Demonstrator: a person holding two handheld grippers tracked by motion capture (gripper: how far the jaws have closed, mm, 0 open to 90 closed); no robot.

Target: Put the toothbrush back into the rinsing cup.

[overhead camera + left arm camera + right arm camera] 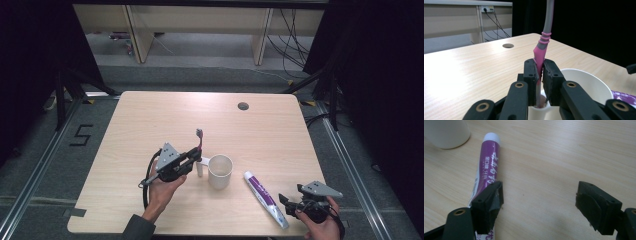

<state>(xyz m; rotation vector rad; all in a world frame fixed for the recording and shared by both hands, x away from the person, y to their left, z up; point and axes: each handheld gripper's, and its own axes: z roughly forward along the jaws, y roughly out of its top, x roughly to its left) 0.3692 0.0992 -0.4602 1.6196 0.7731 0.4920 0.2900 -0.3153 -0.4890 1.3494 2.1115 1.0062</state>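
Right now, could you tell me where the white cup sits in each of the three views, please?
High view: the white cup stands at the table's middle front, just right of the left gripper holding the toothbrush.
Left gripper view: low right, its rim just behind the jaws.
Right gripper view: top left corner, its base cut off by the frame.
Shared landmark: the purple toothpaste tube lying beside the cup.

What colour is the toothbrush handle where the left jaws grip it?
Pink on the toothbrush at the grip, turning grey higher up past pink ribs; clearest in the left gripper view.
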